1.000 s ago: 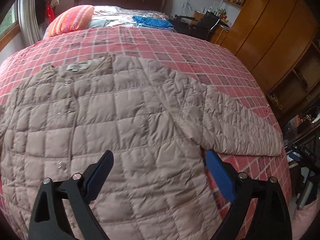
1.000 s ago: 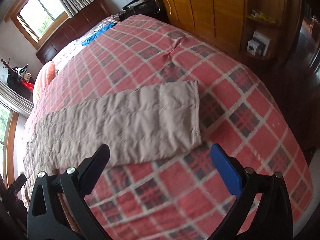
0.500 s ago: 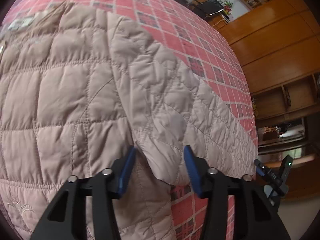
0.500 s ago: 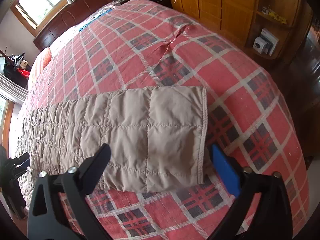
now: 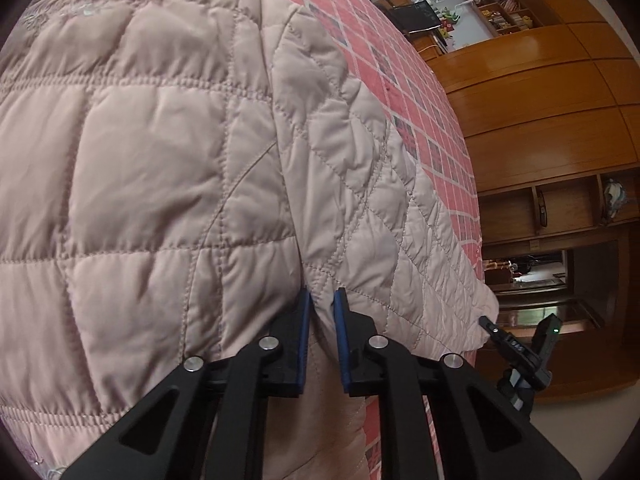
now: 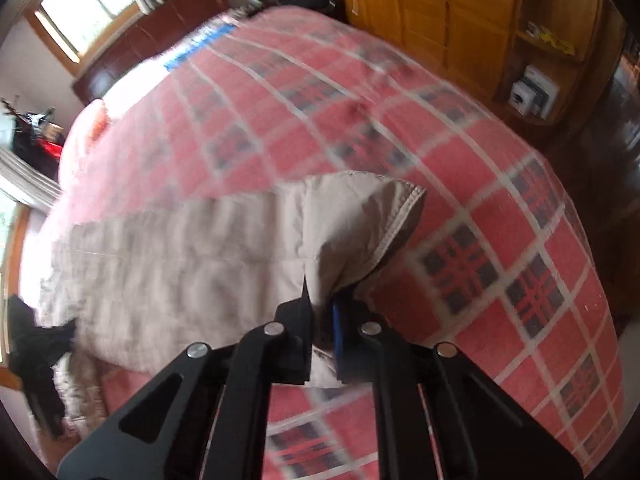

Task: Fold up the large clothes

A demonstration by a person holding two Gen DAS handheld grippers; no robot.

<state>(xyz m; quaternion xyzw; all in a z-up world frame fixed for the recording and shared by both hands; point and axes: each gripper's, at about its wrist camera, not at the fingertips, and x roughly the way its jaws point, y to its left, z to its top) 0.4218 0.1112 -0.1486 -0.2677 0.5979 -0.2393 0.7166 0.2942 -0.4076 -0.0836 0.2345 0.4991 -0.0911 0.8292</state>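
Both claws now clamped: left claw [image 5: 322, 300] jacket [image 5: 140, 160], right claw [image 6: 320, 304] sleeve [image 6: 352, 232].

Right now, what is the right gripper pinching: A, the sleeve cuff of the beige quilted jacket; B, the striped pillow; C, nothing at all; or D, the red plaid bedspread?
A: in the right wrist view the right gripper has its jaws closed on the cuff end of the jacket sleeve, which is raised off the plaid bedspread.
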